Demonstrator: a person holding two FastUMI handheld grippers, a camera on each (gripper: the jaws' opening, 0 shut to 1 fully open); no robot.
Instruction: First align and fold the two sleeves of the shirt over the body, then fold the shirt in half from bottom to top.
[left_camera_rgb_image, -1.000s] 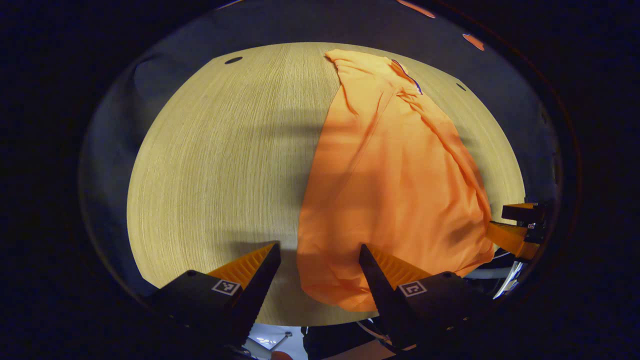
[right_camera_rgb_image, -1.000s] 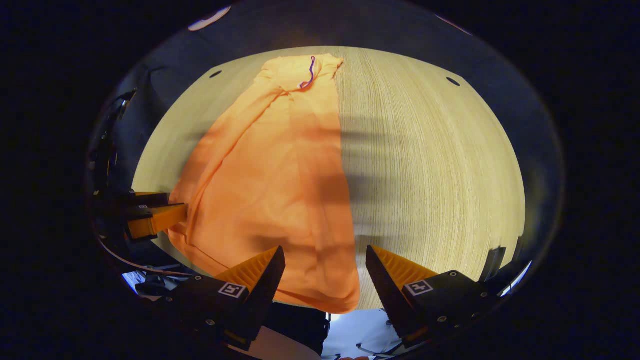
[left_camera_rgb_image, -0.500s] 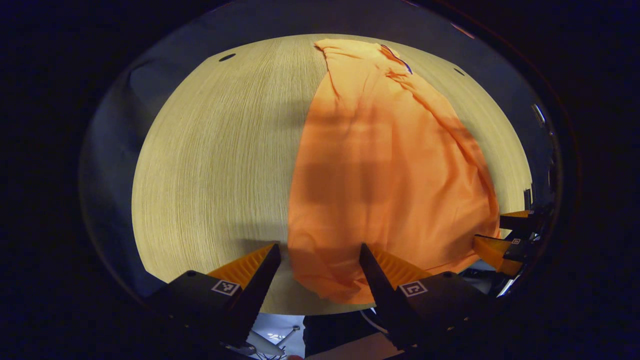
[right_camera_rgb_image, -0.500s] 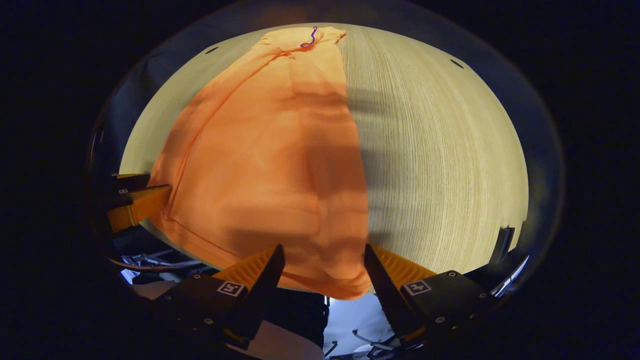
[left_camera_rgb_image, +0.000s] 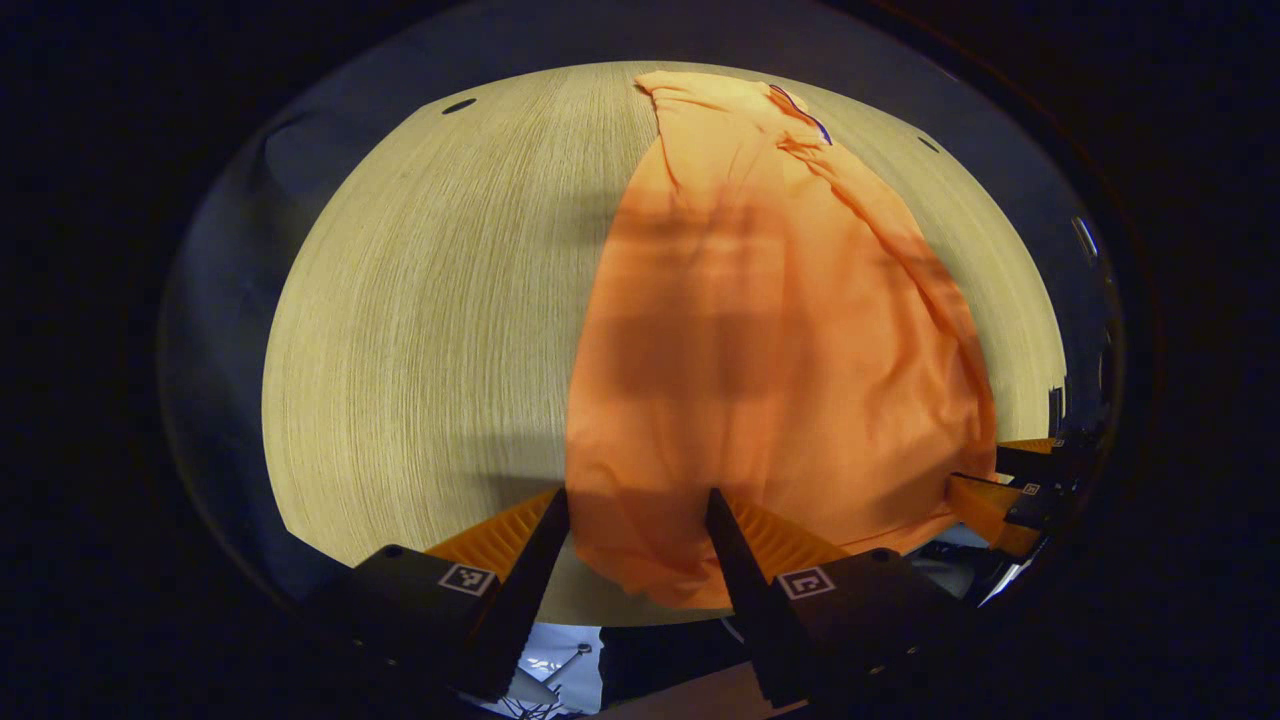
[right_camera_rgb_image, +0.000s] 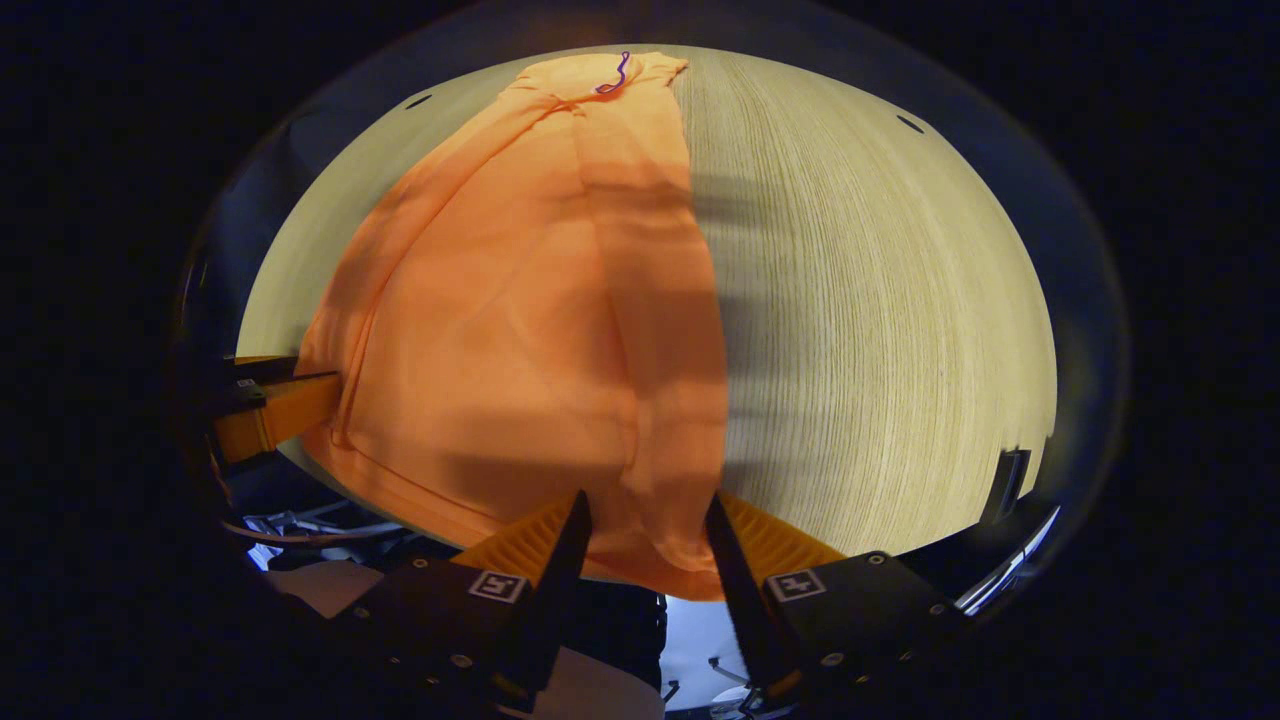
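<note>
Orange shirt (left_camera_rgb_image: 760, 330) lies lengthwise on the wooden table (left_camera_rgb_image: 420, 330), collar at the top of the frame, hem at the bottom edge, running down the centre-right of the left gripper view and centre-left of the right gripper view. It reads as a long narrow panel, so the sleeves look already folded over the body (judged from the shape; the sleeves themselves are hard to pick out). The bottom-to-top half fold is left. Left gripper (left_camera_rgb_image: 637, 515) straddles the lower-left hem corner at bottom centre, fingers partly open with cloth between them, not yet pinching. Right gripper (right_camera_rgb_image: 645, 525) does the same at the lower-right hem corner, bottom centre of its view, fingers narrow around a bunch of hem; contact on both sides cannot be confirmed. Against half a second ago, both pairs of fingers have drawn noticeably closer together, and the hem sits deeper between them.
</note>
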